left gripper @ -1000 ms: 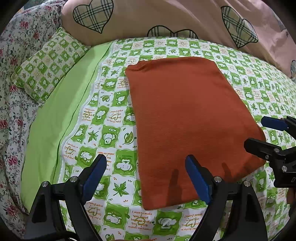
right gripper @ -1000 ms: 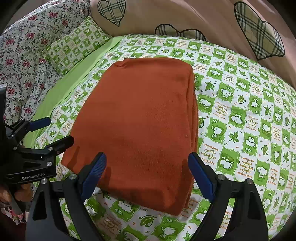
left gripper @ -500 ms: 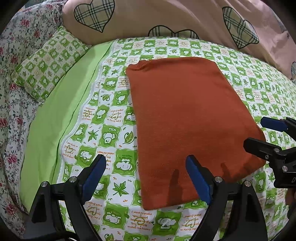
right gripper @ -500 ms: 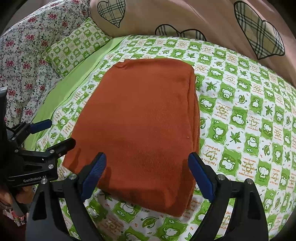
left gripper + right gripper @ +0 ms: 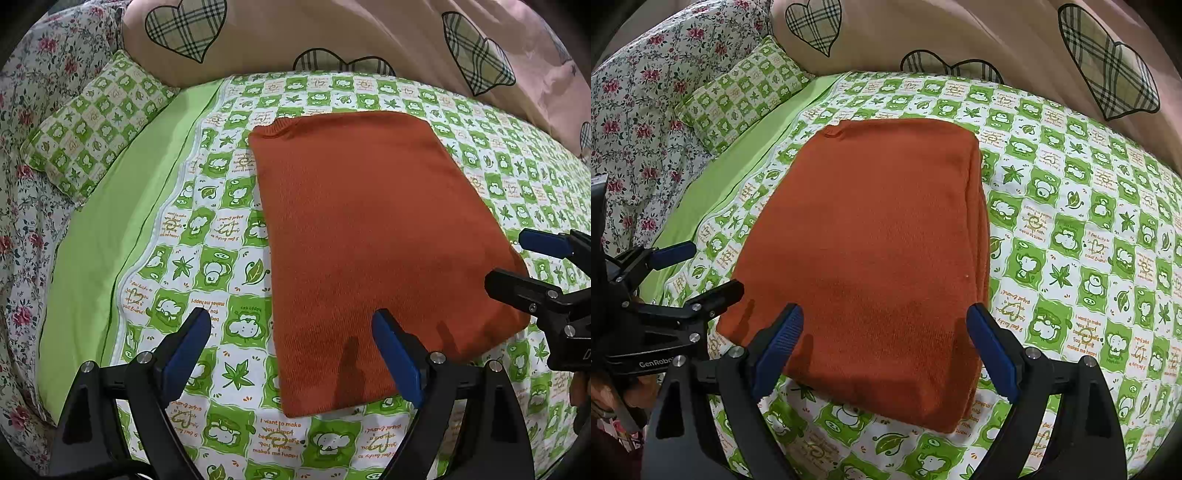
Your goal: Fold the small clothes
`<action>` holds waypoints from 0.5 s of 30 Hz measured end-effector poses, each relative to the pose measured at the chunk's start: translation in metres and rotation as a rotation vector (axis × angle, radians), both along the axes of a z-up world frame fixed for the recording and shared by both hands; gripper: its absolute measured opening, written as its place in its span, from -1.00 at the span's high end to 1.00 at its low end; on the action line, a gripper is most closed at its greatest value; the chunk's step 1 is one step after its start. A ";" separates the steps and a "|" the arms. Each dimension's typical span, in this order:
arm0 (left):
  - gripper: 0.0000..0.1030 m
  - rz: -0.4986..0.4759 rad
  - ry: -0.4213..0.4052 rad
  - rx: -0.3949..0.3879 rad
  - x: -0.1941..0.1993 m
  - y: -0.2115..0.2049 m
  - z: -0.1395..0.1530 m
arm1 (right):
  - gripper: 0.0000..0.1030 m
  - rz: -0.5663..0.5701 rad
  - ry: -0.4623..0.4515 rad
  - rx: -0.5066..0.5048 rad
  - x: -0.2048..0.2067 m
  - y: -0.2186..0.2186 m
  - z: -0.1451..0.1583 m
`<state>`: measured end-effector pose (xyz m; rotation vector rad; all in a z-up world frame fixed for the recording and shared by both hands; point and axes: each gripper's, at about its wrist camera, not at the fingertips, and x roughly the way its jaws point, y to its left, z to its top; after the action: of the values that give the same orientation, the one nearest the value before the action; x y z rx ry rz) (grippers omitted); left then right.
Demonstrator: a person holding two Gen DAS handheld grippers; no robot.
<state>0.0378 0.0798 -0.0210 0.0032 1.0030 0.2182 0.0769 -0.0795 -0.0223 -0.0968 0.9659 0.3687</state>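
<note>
A rust-orange knitted garment (image 5: 373,236) lies folded into a flat rectangle on the bed; it also shows in the right wrist view (image 5: 871,240), with stacked layers along its right edge. My left gripper (image 5: 291,350) is open and empty, hovering over the garment's near left corner. My right gripper (image 5: 886,343) is open and empty above the garment's near edge. The right gripper shows at the right edge of the left wrist view (image 5: 517,262), and the left gripper at the left edge of the right wrist view (image 5: 698,269).
The bed has a green-and-white checked cartoon sheet (image 5: 221,258) with a plain green strip (image 5: 107,236) at left. A matching pillow (image 5: 92,125) and floral bedding (image 5: 22,206) lie left. A beige quilt with plaid hearts (image 5: 332,37) lies behind.
Both grippers have drawn back slightly towards me and stay open; the garment has not moved.
</note>
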 end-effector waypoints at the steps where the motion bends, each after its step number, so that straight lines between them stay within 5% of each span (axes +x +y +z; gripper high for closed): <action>1: -0.74 0.001 0.000 -0.001 0.000 0.000 0.000 | -0.75 0.000 0.001 0.001 0.001 0.000 0.000; 15: -0.74 -0.011 -0.004 -0.001 0.001 0.001 0.000 | -0.75 -0.007 -0.004 0.004 0.000 0.002 0.002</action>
<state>0.0385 0.0806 -0.0209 0.0072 0.9990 0.2077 0.0769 -0.0779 -0.0201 -0.0901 0.9613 0.3640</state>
